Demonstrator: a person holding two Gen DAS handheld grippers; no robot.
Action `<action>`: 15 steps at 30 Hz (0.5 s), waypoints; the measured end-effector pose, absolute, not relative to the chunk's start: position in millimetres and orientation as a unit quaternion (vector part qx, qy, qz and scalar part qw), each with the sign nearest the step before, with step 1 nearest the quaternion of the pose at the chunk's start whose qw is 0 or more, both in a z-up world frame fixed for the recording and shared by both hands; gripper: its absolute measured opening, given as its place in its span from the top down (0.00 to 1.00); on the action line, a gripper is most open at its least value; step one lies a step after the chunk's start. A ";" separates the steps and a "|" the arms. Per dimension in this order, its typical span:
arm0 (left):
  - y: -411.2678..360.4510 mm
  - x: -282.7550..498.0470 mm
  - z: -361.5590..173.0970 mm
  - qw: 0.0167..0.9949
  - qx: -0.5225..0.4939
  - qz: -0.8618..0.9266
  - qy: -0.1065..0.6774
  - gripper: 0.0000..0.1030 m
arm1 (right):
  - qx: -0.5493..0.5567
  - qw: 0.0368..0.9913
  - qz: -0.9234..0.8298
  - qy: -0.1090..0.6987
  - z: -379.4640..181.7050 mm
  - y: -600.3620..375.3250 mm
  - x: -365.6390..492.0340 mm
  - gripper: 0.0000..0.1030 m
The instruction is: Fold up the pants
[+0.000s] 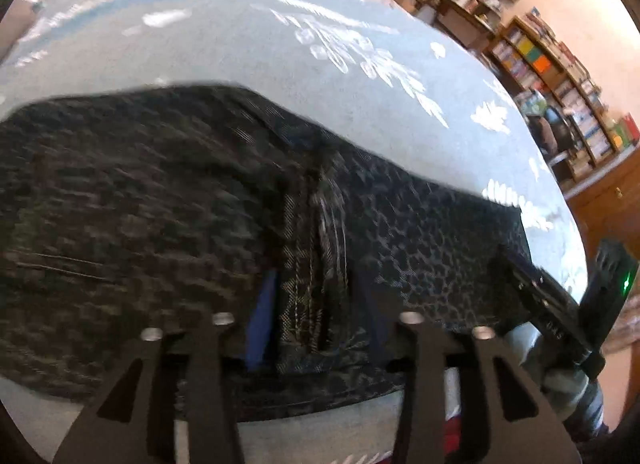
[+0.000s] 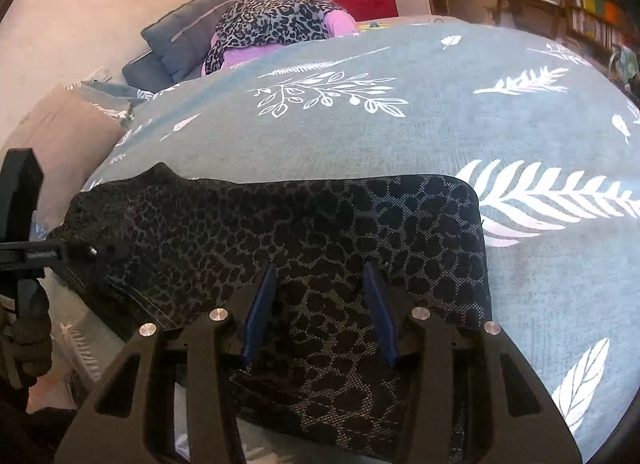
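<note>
Pants [image 2: 280, 248] lie lengthwise across bedspread [image 2: 400, 136]; both tongs [image 1: 316, 316] [image 2: 320, 304] gape, gripping nothing.

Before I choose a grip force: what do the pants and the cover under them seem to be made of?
The pants look like a woven, denim-like cloth, matte, printed with a dark leopard pattern; a visible weave and stitched seams suggest it. The bedspread looks like a matte, heathered blue-grey woven fabric, perhaps cotton, with white leaf prints. The exact fibres cannot be told.
</note>
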State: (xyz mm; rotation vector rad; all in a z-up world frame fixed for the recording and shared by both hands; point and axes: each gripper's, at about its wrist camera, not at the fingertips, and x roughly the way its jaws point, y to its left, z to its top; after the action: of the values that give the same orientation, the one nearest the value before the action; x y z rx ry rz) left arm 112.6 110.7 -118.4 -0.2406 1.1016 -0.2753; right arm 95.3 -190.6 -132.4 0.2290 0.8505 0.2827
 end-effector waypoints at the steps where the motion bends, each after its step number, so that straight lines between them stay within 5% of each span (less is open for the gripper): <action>1: 116.3 110.3 -112.7 0.844 -0.111 -0.120 0.510 0.48 | 0.116 0.894 0.135 0.411 -131.0 -190.8 95.3 0.54; 15: 248.0 35.7 -81.1 0.875 -0.172 0.043 0.451 0.43 | 0.027 0.898 0.231 0.375 -83.8 -94.1 93.8 0.54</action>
State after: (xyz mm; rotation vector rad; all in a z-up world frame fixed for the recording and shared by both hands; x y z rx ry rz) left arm 35.7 248.0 -81.1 -0.3600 0.9417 0.0907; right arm 93.8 -94.1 -83.8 0.0558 0.7763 0.4781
